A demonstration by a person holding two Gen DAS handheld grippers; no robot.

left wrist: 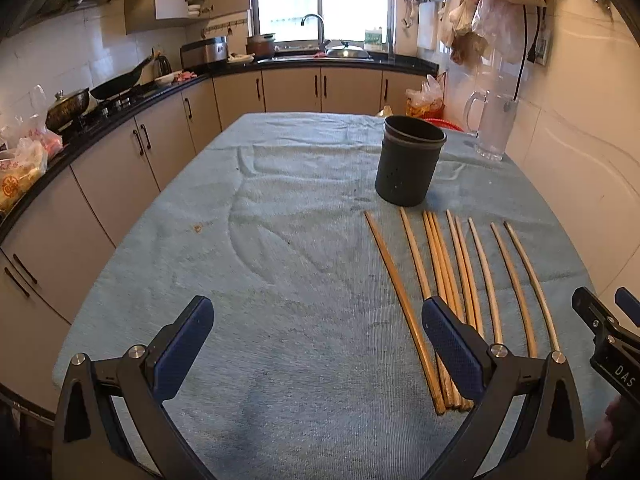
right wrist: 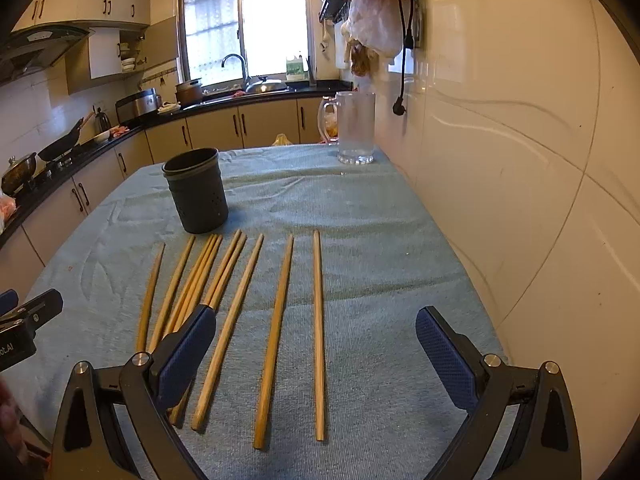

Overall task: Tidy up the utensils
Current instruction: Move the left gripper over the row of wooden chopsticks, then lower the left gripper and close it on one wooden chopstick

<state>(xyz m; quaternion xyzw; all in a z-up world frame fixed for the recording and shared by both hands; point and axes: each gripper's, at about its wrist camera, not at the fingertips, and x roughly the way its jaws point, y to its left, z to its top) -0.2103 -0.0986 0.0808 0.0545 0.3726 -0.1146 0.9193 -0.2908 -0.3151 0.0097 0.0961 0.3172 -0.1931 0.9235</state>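
- Cloth (left wrist: 280, 240): blue-grey towelling, ribbed and matt, rumpled in places and lightly stained.
- Chopsticks (right wrist: 276, 340): light wood or bamboo, smooth, with a faint sheen; some are paler than others.
- Holder (left wrist: 408, 160): dark grey and matt, looks like plastic, with small holes in its wall.
- Mug (right wrist: 356, 128): clear glass, cloudy on its side, glossy at the thick base.
- Left gripper (left wrist: 316, 344): black matt frame, bright metal pins, blue pads (left wrist: 452, 344) with a fine dimpled grain.
- Right gripper (right wrist: 316, 348): same black frame and dimpled blue pads (right wrist: 184, 356).
- Wall (right wrist: 520, 160): cream tiles, smooth and glossy.
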